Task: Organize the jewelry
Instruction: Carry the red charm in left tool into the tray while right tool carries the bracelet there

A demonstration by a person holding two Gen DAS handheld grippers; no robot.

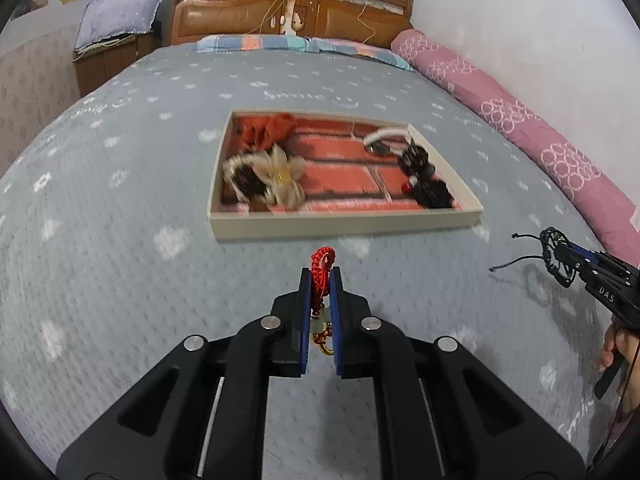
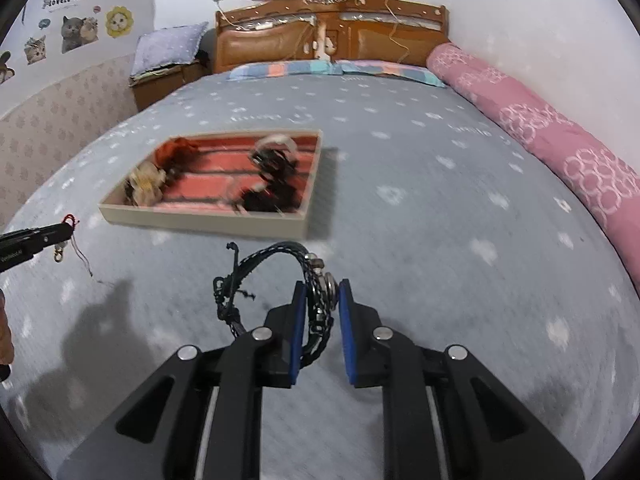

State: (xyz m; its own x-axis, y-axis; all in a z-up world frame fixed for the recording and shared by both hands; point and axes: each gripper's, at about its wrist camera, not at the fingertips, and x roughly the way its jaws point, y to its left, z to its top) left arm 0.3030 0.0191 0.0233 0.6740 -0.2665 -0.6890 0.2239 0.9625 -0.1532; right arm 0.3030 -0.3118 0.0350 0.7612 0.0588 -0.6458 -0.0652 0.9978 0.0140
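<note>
**Both grippers holding jewelry above the bed, tray ahead**

I am looking along my left gripper (image 1: 320, 276), and its jaws are standing narrow, pinching a red braided cord (image 1: 322, 266). The cord is looping out past the fingertips, and a pale bead and a gold clasp (image 1: 323, 342) are hanging between the blue pads, back toward the wrist. Nothing here is touching the grey bedspread (image 1: 120, 280) below the jaws.

I am looking along my right gripper (image 2: 322, 292), and its jaws are standing a little wider, clamping a black braided bracelet (image 2: 276, 254). The pads are pressing on the bracelet's metal beads, and the band is arching out ahead of the jaws and to their left, with loose cord ends trailing off it.

Ahead of both pairs of jaws, well apart from them, a shallow cream tray (image 1: 340, 224) with a red brick-pattern floor is lying on the bedspread. From the left gripper it is sitting almost straight ahead; from the right gripper it is sitting ahead and to the left. Inside it I am seeing a cream and dark flower-like piece (image 1: 272, 176) near the left wall, a red bundle (image 1: 268, 128) behind that, a white bangle (image 1: 384, 136), and a dark beaded pile (image 1: 428, 184) toward the right wall. These are blurred, so I cannot tell them more closely.

A wooden headboard (image 1: 288, 12) is standing far beyond the tray, and a pink rolled quilt (image 1: 520, 120) is running along the right.
</note>
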